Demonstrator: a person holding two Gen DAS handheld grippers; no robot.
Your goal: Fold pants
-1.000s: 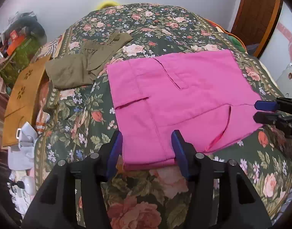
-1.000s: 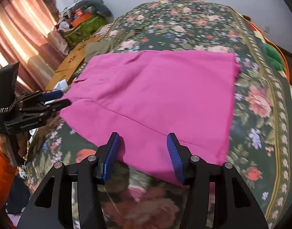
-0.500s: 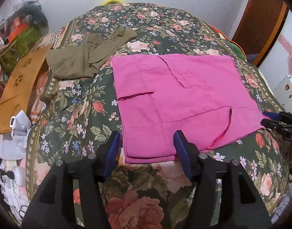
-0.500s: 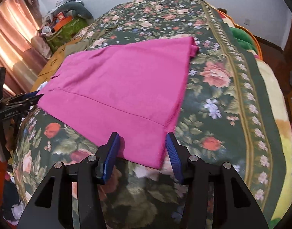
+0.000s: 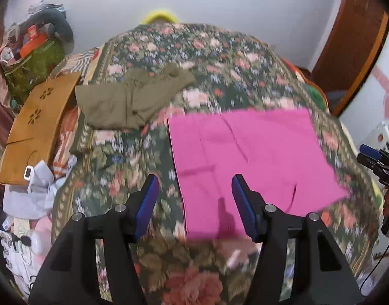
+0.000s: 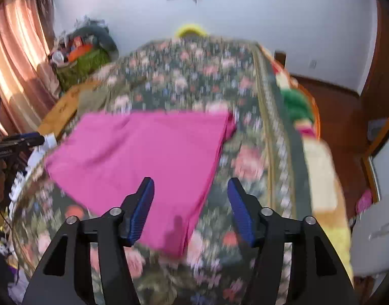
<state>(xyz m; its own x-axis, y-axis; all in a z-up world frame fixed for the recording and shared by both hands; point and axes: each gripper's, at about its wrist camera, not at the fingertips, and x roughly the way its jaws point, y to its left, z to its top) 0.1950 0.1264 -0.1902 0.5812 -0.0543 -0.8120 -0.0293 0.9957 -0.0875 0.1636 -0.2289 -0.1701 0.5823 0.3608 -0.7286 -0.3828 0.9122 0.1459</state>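
Note:
The pink pants (image 5: 247,162) lie folded flat on the floral bedspread (image 5: 199,58); they also show in the right wrist view (image 6: 148,162). My left gripper (image 5: 194,203) is open and empty, above the pants' near left corner. My right gripper (image 6: 189,206) is open and empty, above the pants' near right edge. Each gripper shows at the edge of the other's view: the right one (image 5: 372,157), the left one (image 6: 24,139). Both views are motion-blurred.
Olive-green pants (image 5: 128,99) lie folded at the bed's far left. A wooden board (image 5: 37,124) and pale clothes (image 5: 39,188) sit off the left side. A cluttered green bag (image 5: 34,58) stands at the far left. A wooden door (image 5: 352,43) is at the right.
Both grippers have pulled back and risen away from the pink pants; the views have tilted up and now show more wall. The pants lie still.

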